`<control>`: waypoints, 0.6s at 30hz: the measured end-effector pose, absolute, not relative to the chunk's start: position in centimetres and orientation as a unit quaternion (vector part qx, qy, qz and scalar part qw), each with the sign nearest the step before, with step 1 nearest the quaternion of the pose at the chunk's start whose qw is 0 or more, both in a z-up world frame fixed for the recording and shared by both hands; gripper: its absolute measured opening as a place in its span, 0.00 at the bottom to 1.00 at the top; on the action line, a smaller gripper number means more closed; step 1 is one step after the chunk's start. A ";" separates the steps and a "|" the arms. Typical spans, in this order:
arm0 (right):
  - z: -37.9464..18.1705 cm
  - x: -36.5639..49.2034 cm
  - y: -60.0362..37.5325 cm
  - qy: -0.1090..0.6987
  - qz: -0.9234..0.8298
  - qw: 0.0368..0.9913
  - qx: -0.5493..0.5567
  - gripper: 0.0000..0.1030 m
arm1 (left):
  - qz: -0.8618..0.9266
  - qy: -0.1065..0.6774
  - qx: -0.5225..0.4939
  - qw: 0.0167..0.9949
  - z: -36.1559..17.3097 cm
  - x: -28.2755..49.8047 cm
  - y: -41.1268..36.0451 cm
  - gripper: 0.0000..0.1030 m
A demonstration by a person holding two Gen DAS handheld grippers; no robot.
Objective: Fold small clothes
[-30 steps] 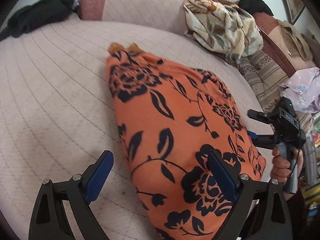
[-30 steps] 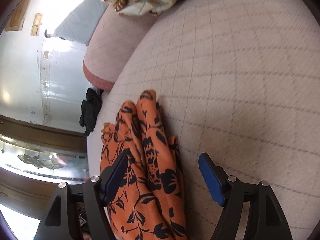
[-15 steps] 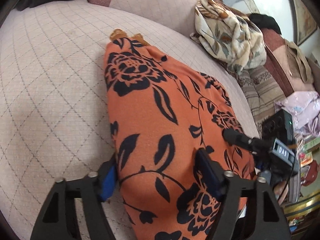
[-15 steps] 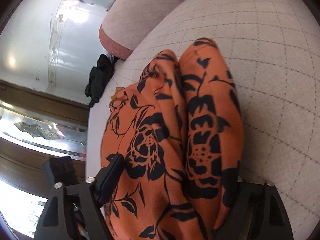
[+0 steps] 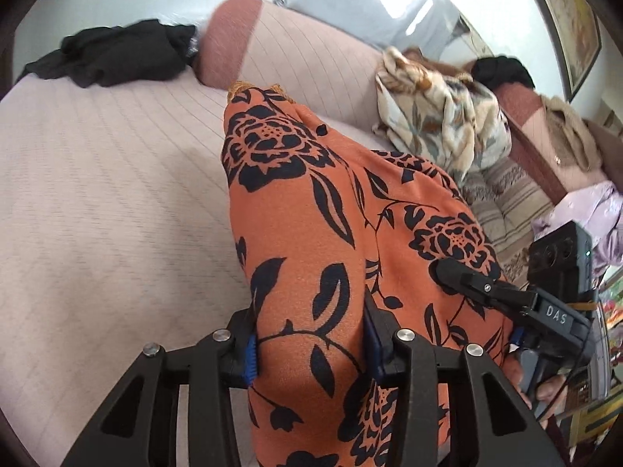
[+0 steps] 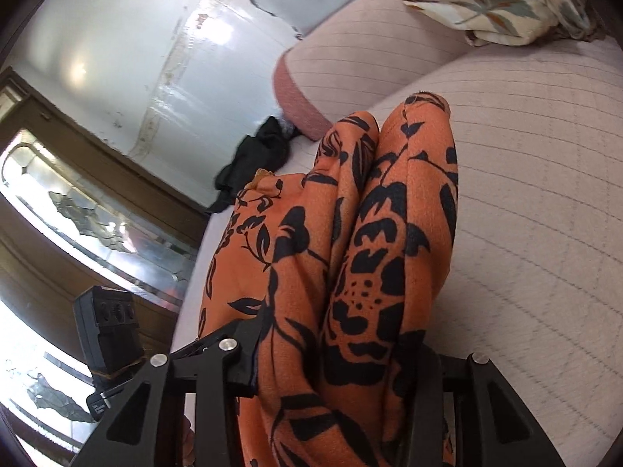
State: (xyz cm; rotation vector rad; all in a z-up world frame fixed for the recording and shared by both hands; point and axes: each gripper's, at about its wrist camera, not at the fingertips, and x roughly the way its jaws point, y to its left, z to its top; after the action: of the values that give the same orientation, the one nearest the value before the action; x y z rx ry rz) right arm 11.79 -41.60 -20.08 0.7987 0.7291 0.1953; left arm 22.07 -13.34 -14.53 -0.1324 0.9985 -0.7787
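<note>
An orange garment with black flowers [image 5: 303, 202] lies lengthwise on a pale pink quilted sofa seat [image 5: 97, 194], with its near end raised. My left gripper [image 5: 311, 344] has its jaws closing on the near left part, and the blue pads press the cloth from both sides. The right gripper [image 6: 337, 362] is also closing, with two bunched folds of the garment [image 6: 350, 233] filling the space between its fingers. In the left wrist view the right gripper [image 5: 467, 284] grips the garment's right edge, a hand below it.
A black garment [image 5: 113, 56] lies at the far left by a pink bolster [image 5: 272, 46]. A floral blanket [image 5: 440, 116], striped cushion [image 5: 514, 198] and lilac cloth [image 5: 584, 210] crowd the right. A wooden door with glass [image 6: 89, 214] stands left of the seat.
Both grippers came down over the garment's near end and closed on it. They then rose, and the near end of the cloth lifted off the seat and bunched.
</note>
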 end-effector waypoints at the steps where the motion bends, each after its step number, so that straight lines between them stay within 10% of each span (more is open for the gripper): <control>1: -19.9 11.7 -41.2 0.344 0.100 0.853 0.380 0.43 | -0.360 0.464 -0.063 0.807 -14.3 21.9 -12.7 0.43; 18: -22.2 11.6 -34.3 0.376 0.124 0.833 0.385 0.43 | -0.299 0.498 -0.041 0.813 -16.9 19.6 -7.1 0.44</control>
State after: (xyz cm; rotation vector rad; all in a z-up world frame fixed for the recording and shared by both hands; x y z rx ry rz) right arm 11.57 -34.30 -22.20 0.8162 0.7978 0.2625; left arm 19.61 -7.11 -16.93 -0.0878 1.0636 -0.6392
